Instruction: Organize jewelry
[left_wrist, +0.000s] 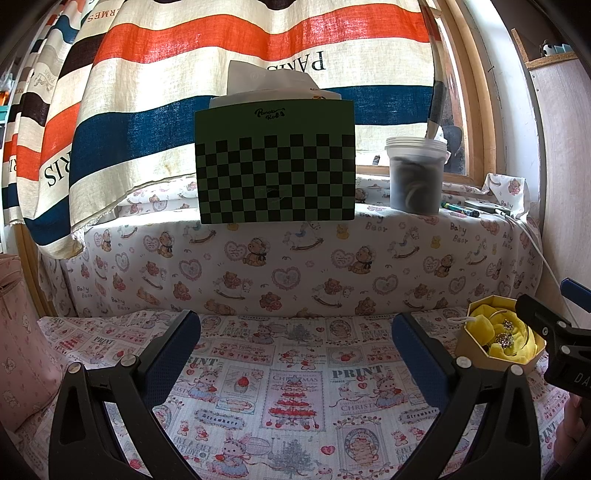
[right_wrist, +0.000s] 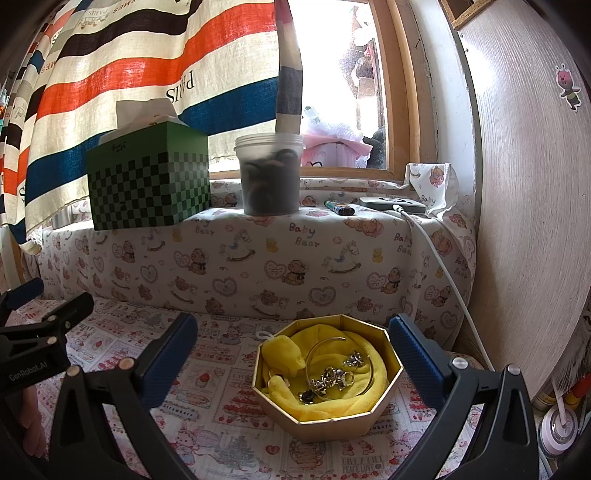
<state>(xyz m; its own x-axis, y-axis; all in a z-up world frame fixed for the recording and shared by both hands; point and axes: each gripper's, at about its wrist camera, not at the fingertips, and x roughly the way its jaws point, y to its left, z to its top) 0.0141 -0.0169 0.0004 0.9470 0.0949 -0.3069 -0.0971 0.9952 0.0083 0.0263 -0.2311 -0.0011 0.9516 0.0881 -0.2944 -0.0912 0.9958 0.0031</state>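
Green checkered tissue box (right_wrist: 147, 181) stands on the cloth-covered ledge (right_wrist: 258, 258) before a striped curtain (right_wrist: 147, 74). Lidded plastic jar (right_wrist: 269, 173) stands just beside the box. A lighter (right_wrist: 338, 207) and a flat grey device (right_wrist: 391, 204) with white cable (right_wrist: 443, 266) lie further right.

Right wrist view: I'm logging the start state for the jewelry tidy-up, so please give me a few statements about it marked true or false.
1. The octagonal box has its lid on. False: it is open, showing a yellow cloth inside.
2. Rings and a thin bangle lie on that cloth. True.
3. The right gripper is shut on a ring. False: its jaws are wide apart and hold nothing.
4. The green checkered tissue box stands on the ledge, left of the plastic jar. True.
5. The left gripper is open over bare printed cloth. True.
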